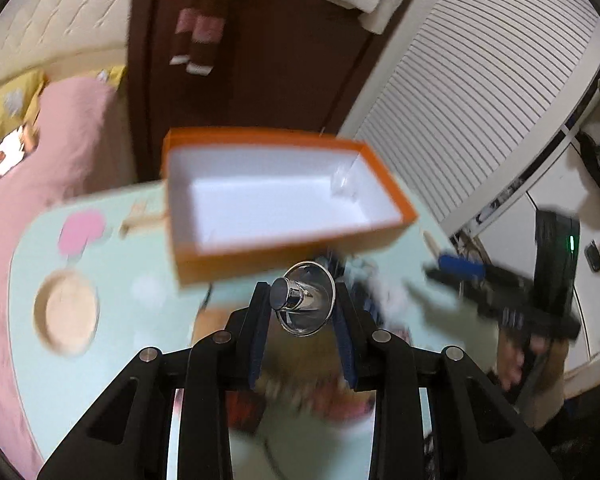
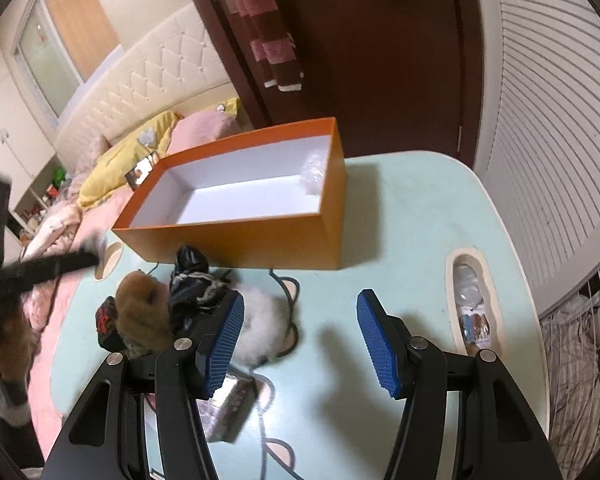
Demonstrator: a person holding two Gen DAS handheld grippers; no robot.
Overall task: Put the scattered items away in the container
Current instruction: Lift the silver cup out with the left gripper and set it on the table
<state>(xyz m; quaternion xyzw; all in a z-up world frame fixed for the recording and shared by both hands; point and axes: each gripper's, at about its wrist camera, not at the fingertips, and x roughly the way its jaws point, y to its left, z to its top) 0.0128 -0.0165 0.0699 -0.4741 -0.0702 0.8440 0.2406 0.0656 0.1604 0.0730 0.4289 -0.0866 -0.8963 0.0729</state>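
A: The left gripper point(image 1: 302, 300) is clamped on a small clear cup point(image 1: 306, 304) with a shiny rim, its dark-blue pads pressing on either side. The cup is held in the air just short of the near wall of the orange box point(image 1: 260, 258).

B: And the box itself?

A: It sits open-topped toward the far side of the pale green table point(image 2: 412, 216), white inside, with only a clear crumpled thing point(image 2: 314, 174) in its far right corner. The rest of its floor is bare.

B: What of the right gripper point(image 2: 300, 340)?

A: Its jaws stand apart with nothing between them, over a bare stretch of table in front of the box. Just to its left lie a white fluffy item point(image 2: 260, 320), a brown plush toy point(image 2: 140, 312) and a dark bundle point(image 2: 192, 280), crowded together near the box's front wall.

B: Any room at the edges?

A: To the right the tabletop is open as far as an oval recess point(image 2: 474, 300) near the rim, which holds small items.
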